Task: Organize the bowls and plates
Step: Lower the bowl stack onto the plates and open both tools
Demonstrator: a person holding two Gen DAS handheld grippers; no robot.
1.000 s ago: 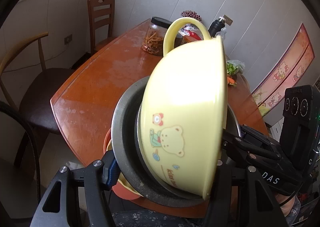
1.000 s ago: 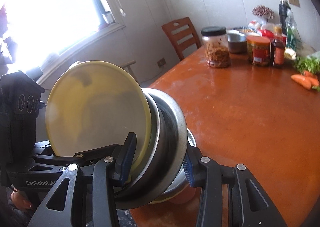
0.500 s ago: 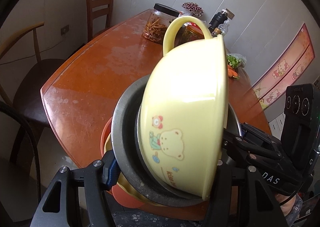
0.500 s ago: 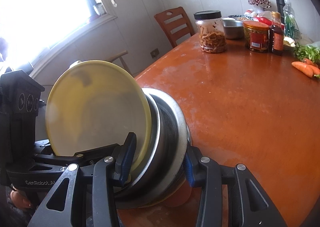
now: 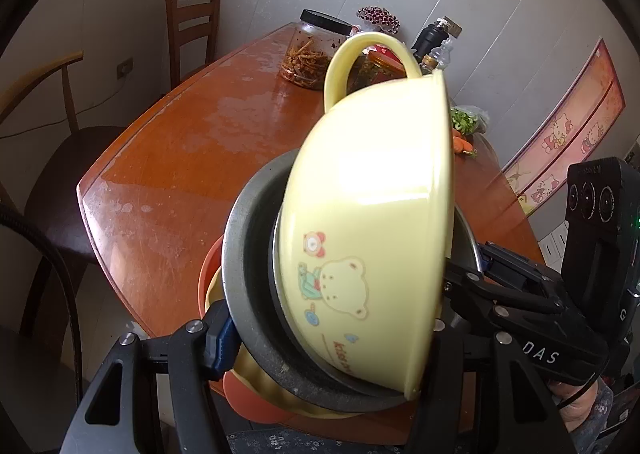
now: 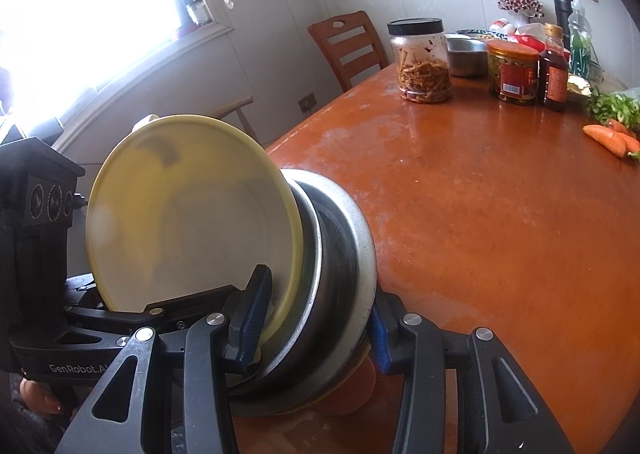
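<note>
The big orange table (image 6: 500, 238) is right under the pile. Both grippers hold one stack of dishes, tipped on its side, at the near edge of the table. The left gripper (image 5: 324, 338) is clamped on the whole stack. The right gripper (image 6: 316, 322) squeezes the same stack from the other side. The grey metal bowls (image 5: 252, 254) sit in the middle, the yellow bear bowl (image 5: 372, 230) is on one end, and an orange plate (image 5: 208, 274) is on the other. To do this well, I think both hands should tip the stack flat together, slowly, and only let go once the orange plate rests on the table
</note>
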